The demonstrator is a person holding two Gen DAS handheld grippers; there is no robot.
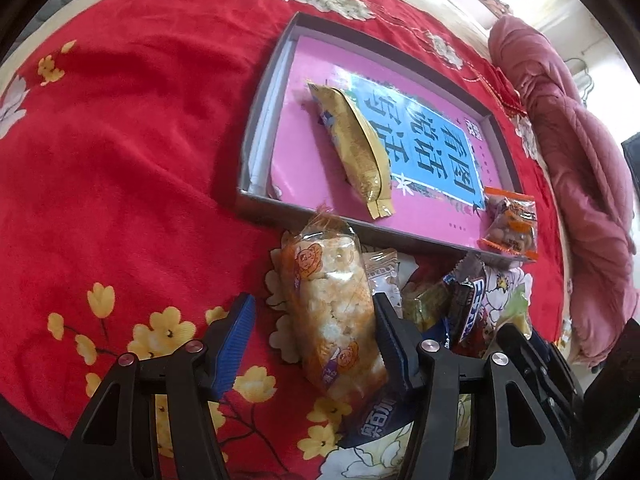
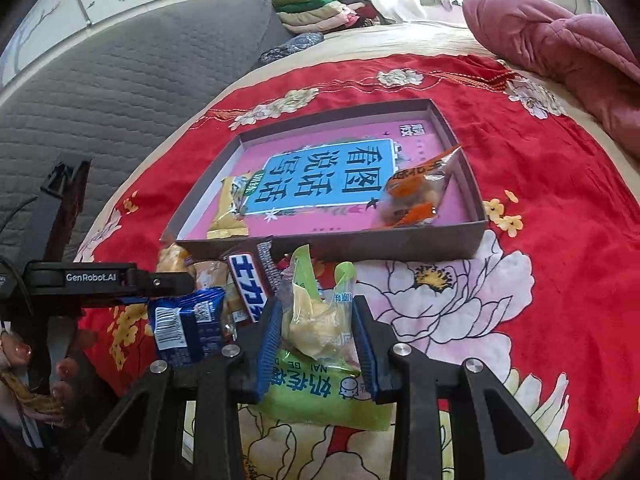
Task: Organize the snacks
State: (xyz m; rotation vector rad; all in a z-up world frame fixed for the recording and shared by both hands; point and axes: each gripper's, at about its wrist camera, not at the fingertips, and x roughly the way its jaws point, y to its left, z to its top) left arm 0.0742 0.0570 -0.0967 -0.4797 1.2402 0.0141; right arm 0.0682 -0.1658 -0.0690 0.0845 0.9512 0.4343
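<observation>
A clear orange-printed puffed-snack packet (image 1: pixel 332 320) lies between the fingers of my left gripper (image 1: pixel 314 304). The right pad touches it and the left pad stands apart, so the gripper is open. My right gripper (image 2: pixel 317 304) is shut on a green and yellow packet (image 2: pixel 316 320). A shallow grey box (image 1: pixel 280 208) (image 2: pixel 360 244) with a pink printed sheet inside holds a gold packet (image 1: pixel 356 148) (image 2: pixel 230 208) and an orange packet (image 1: pixel 510 224) (image 2: pixel 416 196). A dark chocolate bar (image 1: pixel 468 300) (image 2: pixel 250 280) and a blue packet (image 2: pixel 188 324) lie in the pile before the box.
Everything rests on a red floral cloth (image 1: pixel 120 160) (image 2: pixel 560 240) over a bed. A pink quilt (image 1: pixel 568 160) (image 2: pixel 560 40) is bunched at the right. Grey padding (image 2: pixel 120 80) and folded clothes (image 2: pixel 320 4) lie beyond. A hand (image 2: pixel 24 360) holds the left gripper's body (image 2: pixel 100 278).
</observation>
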